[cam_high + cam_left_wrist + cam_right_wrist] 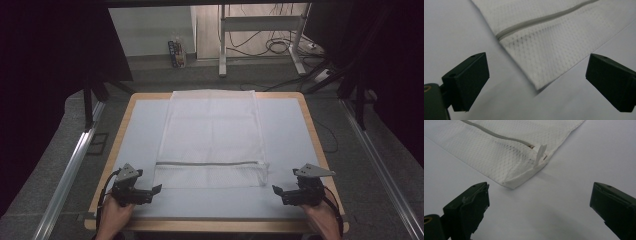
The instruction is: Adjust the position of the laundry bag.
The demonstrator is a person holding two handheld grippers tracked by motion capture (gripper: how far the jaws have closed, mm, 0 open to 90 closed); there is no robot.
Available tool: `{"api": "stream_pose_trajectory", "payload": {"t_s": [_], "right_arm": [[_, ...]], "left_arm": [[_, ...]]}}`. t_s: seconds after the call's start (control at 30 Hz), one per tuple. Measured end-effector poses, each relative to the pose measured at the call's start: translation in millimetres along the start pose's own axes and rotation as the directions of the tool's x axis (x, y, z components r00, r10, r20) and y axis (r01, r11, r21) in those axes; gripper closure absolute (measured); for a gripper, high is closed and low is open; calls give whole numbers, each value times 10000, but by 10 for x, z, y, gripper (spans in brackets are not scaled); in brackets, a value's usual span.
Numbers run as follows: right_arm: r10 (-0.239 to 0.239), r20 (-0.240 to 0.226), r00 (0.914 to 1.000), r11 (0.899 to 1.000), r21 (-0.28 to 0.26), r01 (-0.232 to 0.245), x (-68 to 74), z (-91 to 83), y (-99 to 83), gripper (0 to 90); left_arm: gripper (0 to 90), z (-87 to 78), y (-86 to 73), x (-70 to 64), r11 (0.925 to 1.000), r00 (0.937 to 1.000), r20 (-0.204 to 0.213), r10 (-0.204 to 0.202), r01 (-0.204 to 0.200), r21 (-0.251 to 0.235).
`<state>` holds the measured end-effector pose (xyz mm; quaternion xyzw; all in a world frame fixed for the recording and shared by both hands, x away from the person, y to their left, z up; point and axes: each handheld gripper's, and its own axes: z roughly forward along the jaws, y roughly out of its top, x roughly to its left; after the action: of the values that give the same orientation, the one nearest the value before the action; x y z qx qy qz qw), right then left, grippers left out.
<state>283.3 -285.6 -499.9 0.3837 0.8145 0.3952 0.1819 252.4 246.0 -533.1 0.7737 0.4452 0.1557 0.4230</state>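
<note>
Both hand-held grippers, left (156, 190) and right (276, 191), rest low on the counter (290, 130), jaws wide, aimed inward at the mesh bag's (212, 135) near corners.

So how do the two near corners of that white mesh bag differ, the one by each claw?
The near left corner of the mesh bag lies flat and plain, with only the zipper's closed end above it. The near right corner is puckered and slightly raised, and the white zipper pull sits just above it. Both rest untouched on the table, each ahead of an open claw: left claw, right claw.
</note>
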Motion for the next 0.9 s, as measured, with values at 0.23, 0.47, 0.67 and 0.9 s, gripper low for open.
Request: {"api": "stream_pose_trajectory", "payload": {"t_s": [0.23, 0.47, 0.67, 0.9], "right_arm": [[-36, -156, 9999, 10000, 48, 37, -10, 108, 35, 24], [-46, 10, 10000, 9996, 265, 46, 9, 200, 79, 24], [280, -123, 9995, 9993, 257, -276, 0, 263, 128, 9], [421, -195, 9989, 9979, 491, -411, -44, 349, 220, 40]], "left_arm": [[62, 96, 107, -21, 9977, 9980, -322, 536, -522, 429], [63, 134, 176, 40, 9985, 9984, -522, 227, -200, 515], [55, 219, 202, 97, 9972, 9981, -607, 116, -71, 748], [28, 298, 273, 128, 9955, 9971, -703, 288, -223, 917]]}}
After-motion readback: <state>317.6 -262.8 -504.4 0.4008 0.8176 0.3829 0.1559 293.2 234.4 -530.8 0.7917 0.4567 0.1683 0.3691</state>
